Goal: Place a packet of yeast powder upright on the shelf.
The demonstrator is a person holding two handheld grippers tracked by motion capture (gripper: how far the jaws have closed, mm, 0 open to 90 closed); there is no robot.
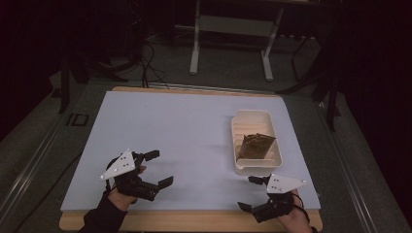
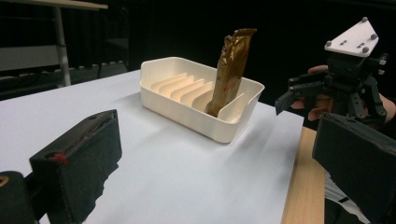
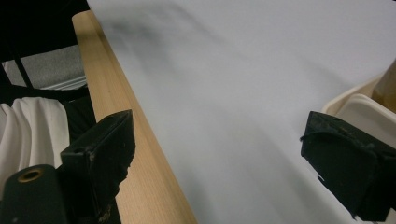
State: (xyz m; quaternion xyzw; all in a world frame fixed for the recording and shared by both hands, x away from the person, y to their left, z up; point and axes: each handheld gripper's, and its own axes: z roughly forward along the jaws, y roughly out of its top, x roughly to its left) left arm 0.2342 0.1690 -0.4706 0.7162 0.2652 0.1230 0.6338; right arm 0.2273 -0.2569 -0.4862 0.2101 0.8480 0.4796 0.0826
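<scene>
A cream ridged tray (image 1: pixel 253 118) sits on the right half of the pale sheet. A gold-brown packet (image 1: pixel 256 146) leans upright in its near end, standing tall in the left gripper view (image 2: pixel 231 65). My left gripper (image 1: pixel 159 168) rests near the front left of the sheet, open and holding nothing, aimed toward the tray (image 2: pixel 201 119); its jaws stand wide apart (image 2: pixel 210 154). My right gripper (image 1: pixel 249 193) hovers at the front edge just below the tray, also open and bare (image 3: pixel 224 154). A corner of the tray (image 3: pixel 359 109) lies by its right jaw.
The pale sheet (image 1: pixel 170 131) covers a wooden table whose bare edge (image 3: pixel 121 116) runs along the front. The right gripper (image 2: pixel 336 93) is seen beyond the left jaws. A white frame (image 1: pixel 231 24) and cables stand on the dark floor behind.
</scene>
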